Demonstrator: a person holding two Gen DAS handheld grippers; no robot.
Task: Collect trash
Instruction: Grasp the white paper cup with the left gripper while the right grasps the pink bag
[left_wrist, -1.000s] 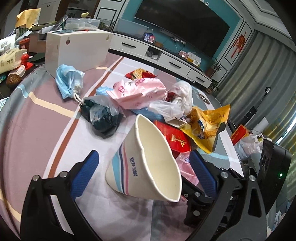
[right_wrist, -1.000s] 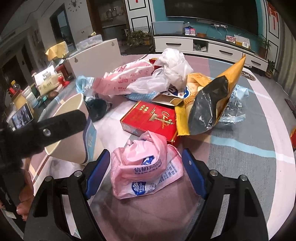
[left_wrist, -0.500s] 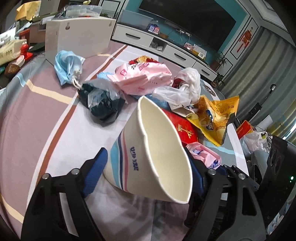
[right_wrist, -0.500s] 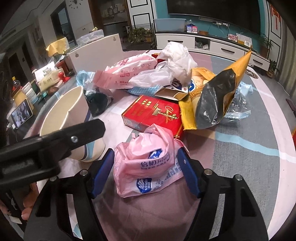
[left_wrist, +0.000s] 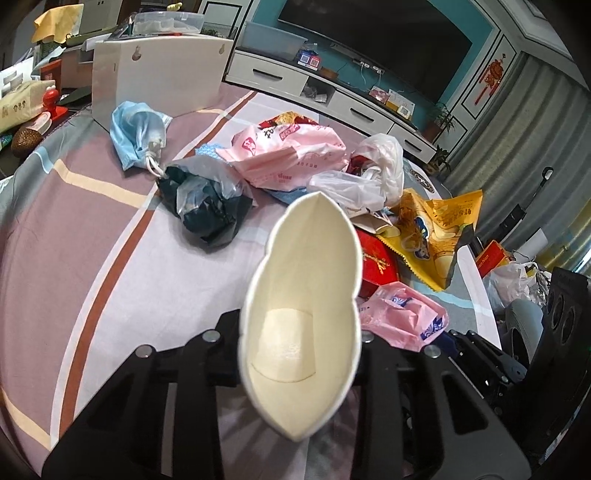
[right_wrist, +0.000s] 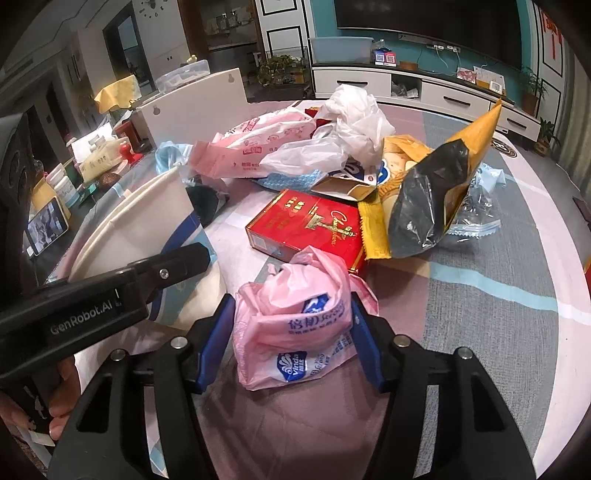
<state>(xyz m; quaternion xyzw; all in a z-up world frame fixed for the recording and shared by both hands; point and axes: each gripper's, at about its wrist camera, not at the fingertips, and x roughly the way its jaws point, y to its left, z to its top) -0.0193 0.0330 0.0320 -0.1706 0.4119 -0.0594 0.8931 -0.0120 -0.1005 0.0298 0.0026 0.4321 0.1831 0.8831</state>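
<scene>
Trash lay heaped on the striped cloth surface (left_wrist: 92, 236), and two pieces of it were already between jaws. The left gripper (left_wrist: 299, 336) had its jaws clamped together on a paper cup (left_wrist: 306, 295), squeezing the rim from round into a pointed oval. The right gripper (right_wrist: 291, 343) had its jaws pressed against both sides of a pink plastic bag (right_wrist: 295, 325), which bulged up between them while its lower end rested on the surface.

Just ahead of the right jaws sat a red box (right_wrist: 310, 229), touching the pink bag. Beyond it stood a yellow snack bag (right_wrist: 436, 184) with its dark lining showing, then a white plastic bag (right_wrist: 351, 122) and a long pink wrapper (right_wrist: 258, 144). Ahead and to the left of the left jaws lay a dark bag (left_wrist: 203, 210) and a blue pouch (left_wrist: 138, 129).

The risks looked modest but real. The cup was thin and already creased, so a harder squeeze could fold it flat and let it slip out. The pink bag was slick film, held only by a bunched part; lifted quickly, it could slide free or drag the red box with it. The two grippers were close together, so a careless lift could knock one against the other.
</scene>
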